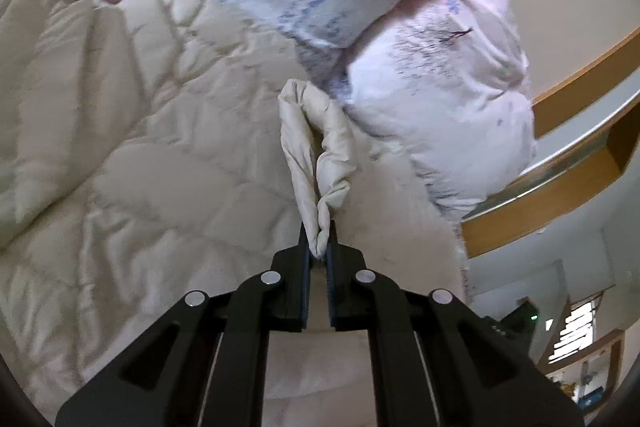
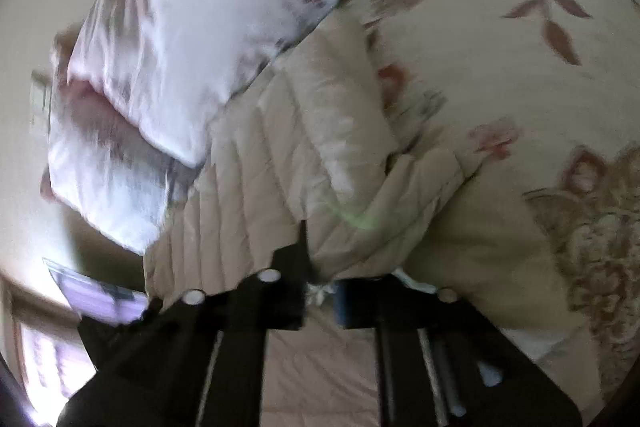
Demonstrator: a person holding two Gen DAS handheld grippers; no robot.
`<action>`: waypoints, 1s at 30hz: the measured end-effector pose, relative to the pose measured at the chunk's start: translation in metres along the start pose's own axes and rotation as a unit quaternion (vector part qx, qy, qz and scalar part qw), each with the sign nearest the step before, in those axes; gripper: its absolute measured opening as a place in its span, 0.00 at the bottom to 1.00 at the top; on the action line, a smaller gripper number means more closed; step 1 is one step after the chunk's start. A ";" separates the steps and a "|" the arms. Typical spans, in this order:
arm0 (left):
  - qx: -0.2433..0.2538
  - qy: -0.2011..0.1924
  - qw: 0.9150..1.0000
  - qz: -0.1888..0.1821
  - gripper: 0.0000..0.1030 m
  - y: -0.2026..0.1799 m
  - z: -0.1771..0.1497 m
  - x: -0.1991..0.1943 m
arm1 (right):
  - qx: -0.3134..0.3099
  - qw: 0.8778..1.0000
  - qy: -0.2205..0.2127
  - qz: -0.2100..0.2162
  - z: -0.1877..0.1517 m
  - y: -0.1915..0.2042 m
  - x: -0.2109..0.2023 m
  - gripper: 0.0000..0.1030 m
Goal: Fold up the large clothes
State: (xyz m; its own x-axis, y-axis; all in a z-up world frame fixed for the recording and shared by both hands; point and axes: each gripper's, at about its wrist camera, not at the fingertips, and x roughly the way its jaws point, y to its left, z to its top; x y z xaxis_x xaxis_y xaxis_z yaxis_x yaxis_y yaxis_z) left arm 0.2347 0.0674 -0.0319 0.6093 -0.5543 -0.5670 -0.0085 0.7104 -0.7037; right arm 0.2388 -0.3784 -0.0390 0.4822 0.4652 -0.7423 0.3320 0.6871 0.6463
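Where the cream quilted comforter [image 1: 140, 147] spreads over the bed beside two floral pillows [image 1: 440, 99], the left gripper [image 1: 319, 243] pinches a rolled corner of it — fingers pressed onto the cloth. Blurred, the right gripper [image 2: 320, 291] nips a bunched edge of the comforter too.

left gripper [image 1: 319, 243] pinched on cream quilt [image 1: 160, 147] corner, beside floral pillows [image 1: 440, 99]

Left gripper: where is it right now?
In the left wrist view, the left gripper sits low centre, shut on a cream quilt corner, just below the pale floral pillow.
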 end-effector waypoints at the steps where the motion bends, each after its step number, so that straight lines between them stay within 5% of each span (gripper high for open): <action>1: 0.000 0.001 1.000 0.009 0.05 0.004 -0.001 0.000 | -0.021 1.000 0.001 -0.012 -0.003 0.007 0.002 0.07; 6: -0.001 0.031 0.999 0.031 0.06 0.009 -0.006 0.012 | -0.063 0.994 0.014 -0.084 -0.005 0.018 0.013 0.15; 8: 0.010 0.034 0.999 0.041 0.06 0.005 -0.007 0.012 | -0.090 0.989 0.018 -0.113 -0.009 0.026 0.010 0.39; 10: 0.018 0.039 0.998 0.044 0.12 0.003 -0.008 0.011 | -0.128 0.982 0.027 -0.133 -0.018 0.041 0.004 0.51; 15: 0.041 0.036 0.997 0.056 0.59 -0.004 -0.008 -0.008 | -0.266 0.955 0.043 -0.125 -0.051 0.112 0.000 0.51; 19: 0.066 0.015 0.995 0.074 0.78 -0.003 -0.011 -0.045 | -0.344 0.933 0.039 -0.102 -0.070 0.166 0.023 0.47; 22: 0.064 -0.015 0.995 0.080 0.80 0.015 -0.013 -0.087 | -0.388 0.917 0.045 -0.081 -0.083 0.201 0.056 0.40; 25: 0.045 -0.047 0.993 0.097 0.80 0.041 -0.012 -0.129 | -0.423 0.900 0.031 -0.103 -0.092 0.225 0.095 0.38; 30: -0.022 -0.097 0.986 0.137 0.80 0.099 -0.019 -0.190 | -0.420 0.897 0.078 -0.111 -0.100 0.237 0.155 0.38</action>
State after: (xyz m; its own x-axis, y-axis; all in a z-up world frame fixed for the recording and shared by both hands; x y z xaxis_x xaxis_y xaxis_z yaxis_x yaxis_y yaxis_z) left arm 0.1031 0.2346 -0.0023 0.7197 -0.2477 -0.6486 -0.2261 0.7997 -0.5562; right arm 0.3109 -0.0880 -0.0185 0.3396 0.2930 -0.8938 -0.3539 0.9202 0.1672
